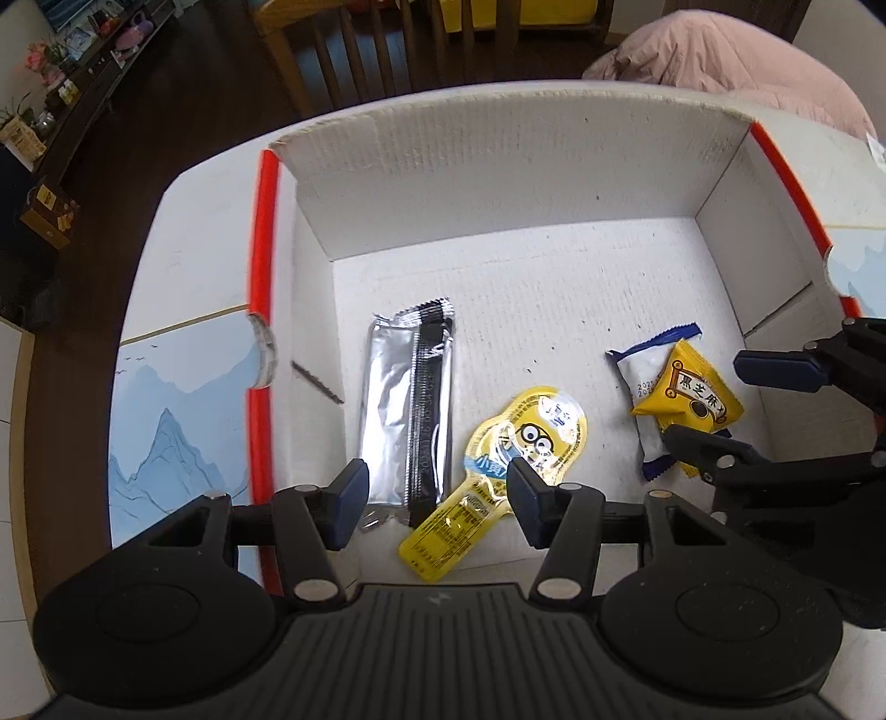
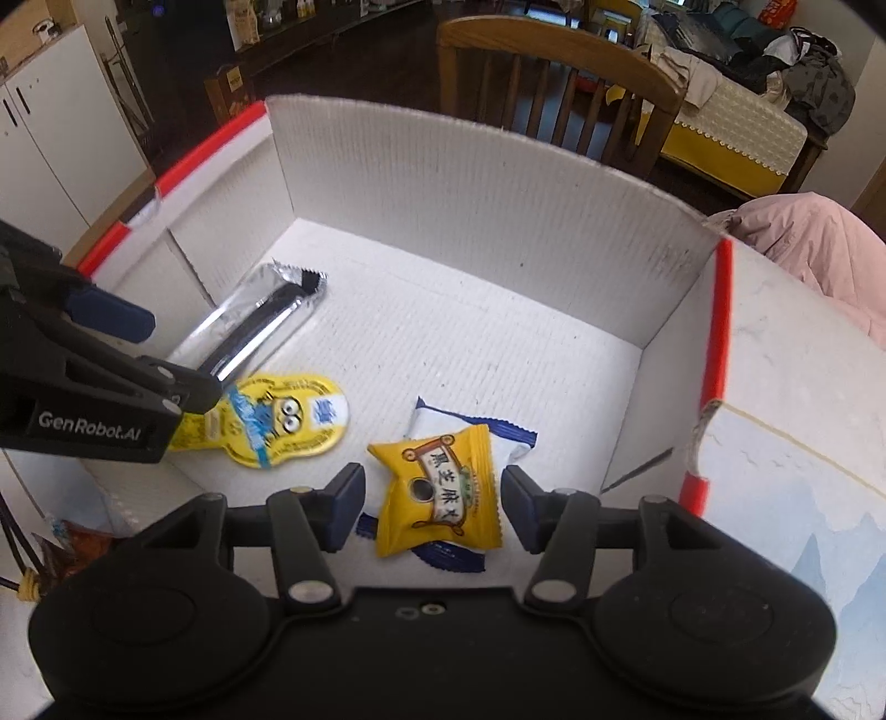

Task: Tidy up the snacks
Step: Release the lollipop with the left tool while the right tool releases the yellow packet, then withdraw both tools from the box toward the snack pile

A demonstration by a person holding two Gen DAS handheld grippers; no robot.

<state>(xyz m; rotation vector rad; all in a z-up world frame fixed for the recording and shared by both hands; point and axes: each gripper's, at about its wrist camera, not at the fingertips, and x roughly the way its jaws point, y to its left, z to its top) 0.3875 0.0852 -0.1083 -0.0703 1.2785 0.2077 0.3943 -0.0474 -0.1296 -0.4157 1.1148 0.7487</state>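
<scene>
A white cardboard box (image 1: 498,166) with red-edged flaps holds several snacks. A silver and black bar wrapper (image 1: 407,410) lies at the left of its floor. A yellow minion pouch (image 1: 498,471) lies beside it. A yellow sesame candy packet (image 1: 689,396) rests on a white and blue packet (image 1: 645,376). My left gripper (image 1: 437,498) is open above the near ends of the bar and the pouch. My right gripper (image 2: 434,504) is open with the yellow packet (image 2: 437,487) between its fingers, resting on the white and blue packet (image 2: 498,432). The minion pouch (image 2: 277,423) and the bar (image 2: 260,315) lie to the left.
The box (image 2: 443,166) stands on a white table with a blue mountain print (image 1: 166,432). Wooden chairs (image 2: 559,83) stand behind the box. A pink garment (image 1: 736,50) lies at the far right. An orange wrapper (image 2: 77,545) lies outside the box at the near left.
</scene>
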